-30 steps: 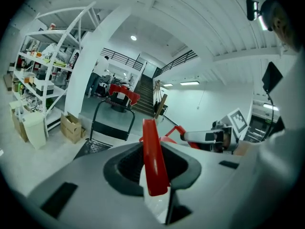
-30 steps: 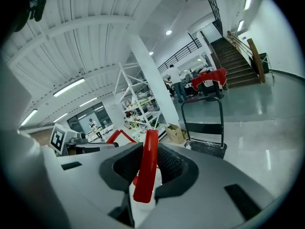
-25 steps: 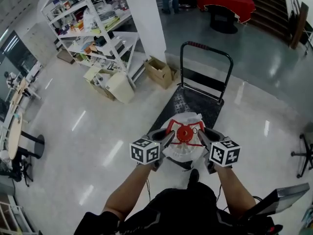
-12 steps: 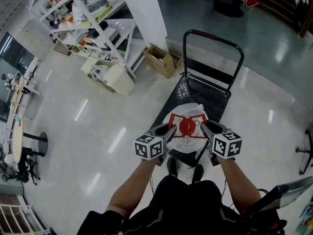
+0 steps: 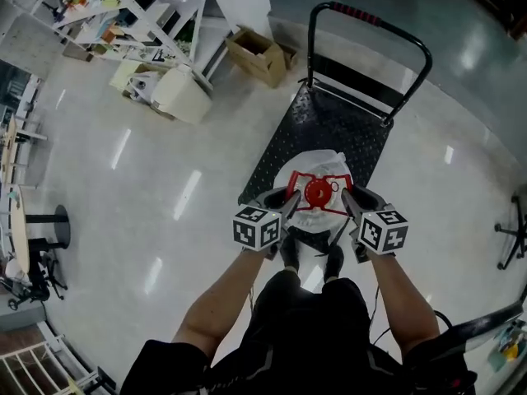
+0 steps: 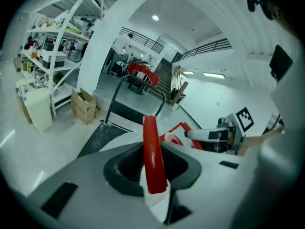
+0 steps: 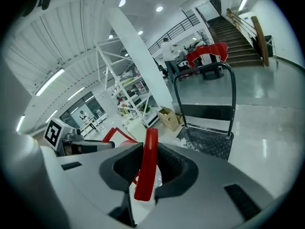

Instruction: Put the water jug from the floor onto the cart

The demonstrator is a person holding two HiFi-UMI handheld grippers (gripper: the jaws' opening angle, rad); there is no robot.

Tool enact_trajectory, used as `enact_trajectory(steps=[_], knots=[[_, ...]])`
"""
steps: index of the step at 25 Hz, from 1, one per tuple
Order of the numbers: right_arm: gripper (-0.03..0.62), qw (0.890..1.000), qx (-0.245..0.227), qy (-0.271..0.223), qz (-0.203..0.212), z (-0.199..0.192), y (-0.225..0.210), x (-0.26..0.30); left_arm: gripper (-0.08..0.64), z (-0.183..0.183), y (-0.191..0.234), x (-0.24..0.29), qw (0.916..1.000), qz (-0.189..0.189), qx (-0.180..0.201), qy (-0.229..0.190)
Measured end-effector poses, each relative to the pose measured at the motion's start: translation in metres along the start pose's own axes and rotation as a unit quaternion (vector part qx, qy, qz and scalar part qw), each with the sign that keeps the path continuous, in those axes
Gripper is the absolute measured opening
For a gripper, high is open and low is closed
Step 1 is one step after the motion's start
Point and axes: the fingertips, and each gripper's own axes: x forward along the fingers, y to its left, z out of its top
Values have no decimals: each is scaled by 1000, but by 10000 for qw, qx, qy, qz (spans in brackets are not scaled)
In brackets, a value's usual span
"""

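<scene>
The water jug (image 5: 316, 164) is white with a red cap (image 5: 318, 192) and a red carrying frame, and it sits over the near end of the cart's black deck (image 5: 329, 122). Whether its base touches the deck is hidden. My left gripper (image 5: 288, 205) is shut on the frame's left strap (image 6: 151, 159). My right gripper (image 5: 347, 203) is shut on the right strap (image 7: 147, 166). In each gripper view the red strap stands upright between the dark pads, and the other gripper (image 6: 224, 134) (image 7: 80, 146) shows across the jug.
The cart's push bar (image 5: 370, 19) rises at its far end. A cardboard box (image 5: 259, 53), a white bin (image 5: 181, 97) and metal shelving (image 5: 123, 19) stand to the left. The person's shoes (image 5: 309, 257) are just behind the jug. A chair base (image 5: 515, 229) is at right.
Both grippers have carried the jug forward and down, from the floor just short of the cart to over its near end. The camera has tipped lower.
</scene>
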Motion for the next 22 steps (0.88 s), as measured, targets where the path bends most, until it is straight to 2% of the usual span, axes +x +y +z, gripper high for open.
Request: enact_trajectory(steps=[7, 16, 22], knots=[[87, 9994, 181, 263, -145, -36, -30, 58, 77, -32, 51, 43, 9992, 7, -130, 368], [87, 9972, 397, 534, -349, -74, -47, 92, 77, -72, 87, 69, 9963, 56, -382, 765], [87, 9967, 569, 508, -284, -79, -56, 109, 77, -76, 110, 78, 9962, 107, -578, 639]])
